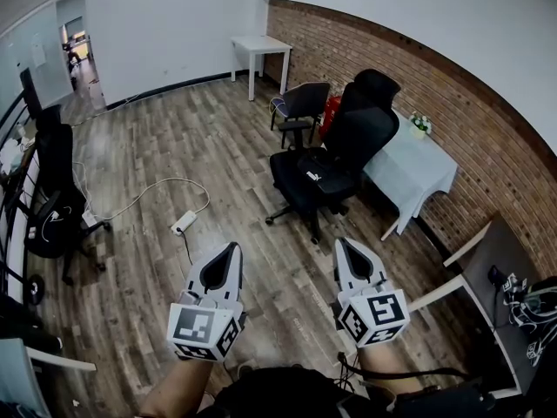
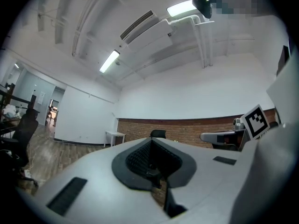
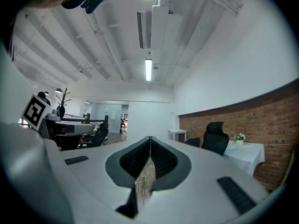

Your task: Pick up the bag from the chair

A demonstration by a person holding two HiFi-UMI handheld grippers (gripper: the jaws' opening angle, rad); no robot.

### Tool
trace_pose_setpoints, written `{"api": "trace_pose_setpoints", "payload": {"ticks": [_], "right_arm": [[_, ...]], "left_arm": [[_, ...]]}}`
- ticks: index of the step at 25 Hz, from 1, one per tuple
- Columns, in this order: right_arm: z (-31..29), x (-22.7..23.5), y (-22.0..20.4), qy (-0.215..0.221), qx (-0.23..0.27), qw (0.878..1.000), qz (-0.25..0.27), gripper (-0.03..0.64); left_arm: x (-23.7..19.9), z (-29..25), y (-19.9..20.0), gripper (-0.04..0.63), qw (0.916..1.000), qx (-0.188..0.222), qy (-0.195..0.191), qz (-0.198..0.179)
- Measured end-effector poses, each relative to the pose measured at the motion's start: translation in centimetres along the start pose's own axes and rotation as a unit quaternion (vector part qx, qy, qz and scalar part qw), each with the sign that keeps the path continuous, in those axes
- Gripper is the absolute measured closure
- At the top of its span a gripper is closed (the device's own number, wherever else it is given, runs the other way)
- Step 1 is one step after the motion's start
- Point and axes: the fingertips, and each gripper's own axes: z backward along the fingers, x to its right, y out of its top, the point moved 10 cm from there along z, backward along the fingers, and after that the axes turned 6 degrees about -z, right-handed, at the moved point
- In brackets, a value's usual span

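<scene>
Facing the bag (image 1: 311,174) on the chair (image 1: 361,129).
Our left gripper (image 1: 234,248) and right gripper (image 1: 340,244) are pressed together, empty: we may just shove it off.

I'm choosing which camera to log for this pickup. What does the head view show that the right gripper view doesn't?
Head view only: the black bag on the office chair, the power strip on the floor. Right gripper view only: the ceiling lights, and the right gripper, jaws closed with nothing between. Shared: the chair, the cloth-covered table with its flowerpot, the brick wall.
</scene>
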Motion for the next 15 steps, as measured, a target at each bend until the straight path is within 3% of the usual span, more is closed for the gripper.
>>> {"api": "trace_pose_setpoints", "payload": {"ticks": [7,15], "right_arm": [[-0.8,-2.9,-0.7,-0.005,0.003,1.0,0.001,0.6],[-2.7,-3.0,-1.1,-0.015,-0.004,1.0,0.003,0.6]], "left_arm": [[-2.7,0.9,-0.4,0.586,0.9998,-0.002,-0.018,0.004],[-4.5,0.1,-1.1,0.586,0.9994,-0.013,-0.029,0.011]]}}
